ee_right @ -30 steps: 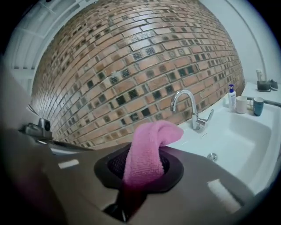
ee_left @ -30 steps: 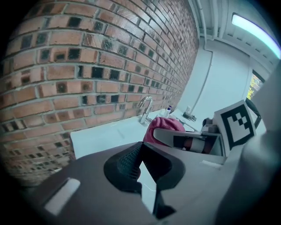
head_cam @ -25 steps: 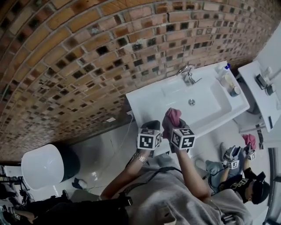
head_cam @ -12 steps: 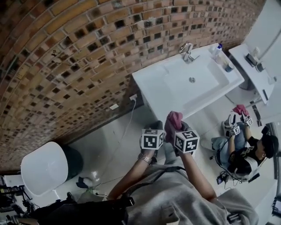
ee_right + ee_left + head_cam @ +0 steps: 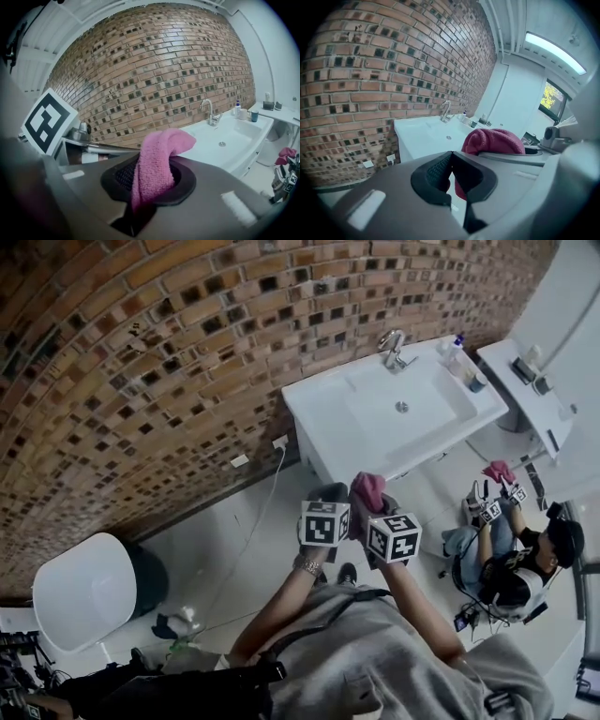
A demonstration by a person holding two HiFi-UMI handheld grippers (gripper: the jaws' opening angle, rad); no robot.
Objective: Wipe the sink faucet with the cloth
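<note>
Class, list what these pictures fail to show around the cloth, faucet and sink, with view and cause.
- Lower end of the cloth: right gripper view, buried between the jaws of the right gripper.
- Handle of the faucet: head view, too small.
- Containers on the rim of the sink: head view, too small to identify.

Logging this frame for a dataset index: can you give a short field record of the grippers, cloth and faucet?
left gripper: shut, nothing held
right gripper: shut on the pink cloth
faucet: chrome, at the sink's back edge by the brick wall
sink: white, ahead of both grippers, apart from them
task stage: wiping not yet begun
</note>
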